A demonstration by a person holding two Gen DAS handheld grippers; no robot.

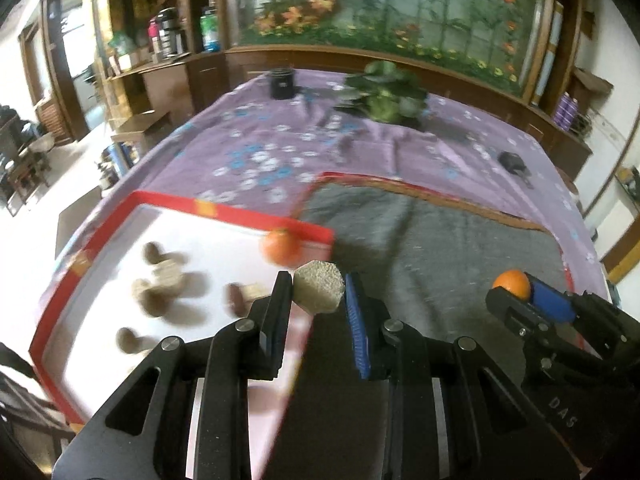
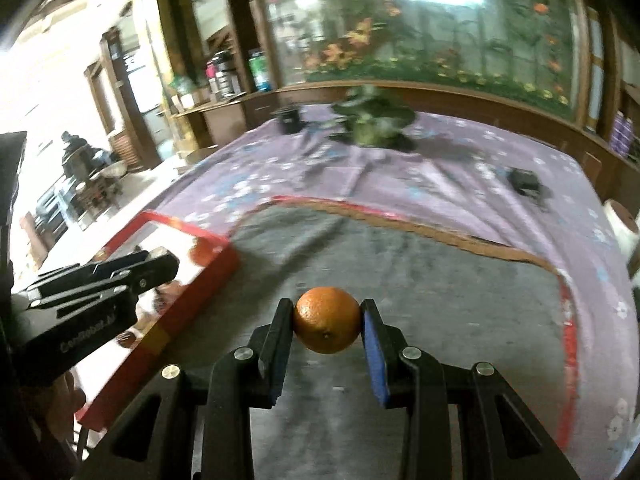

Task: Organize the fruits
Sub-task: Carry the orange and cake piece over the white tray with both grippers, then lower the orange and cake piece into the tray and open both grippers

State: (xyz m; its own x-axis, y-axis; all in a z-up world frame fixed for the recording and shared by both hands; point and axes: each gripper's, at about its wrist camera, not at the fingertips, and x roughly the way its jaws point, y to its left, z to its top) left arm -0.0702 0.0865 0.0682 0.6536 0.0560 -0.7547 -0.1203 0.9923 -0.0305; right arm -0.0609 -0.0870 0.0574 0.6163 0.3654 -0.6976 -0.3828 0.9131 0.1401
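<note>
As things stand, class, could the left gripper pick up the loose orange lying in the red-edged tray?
Probably not yet. The left gripper is already shut on a beige block, so its jaws are full. The orange lies just ahead with nothing between.

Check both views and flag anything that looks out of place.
The left gripper holds a beige, porous hexagonal block, not obviously a fruit. The right gripper holds an orange. In the red-rimmed tray one orange sits among blurred brown and beige lumps.
</note>
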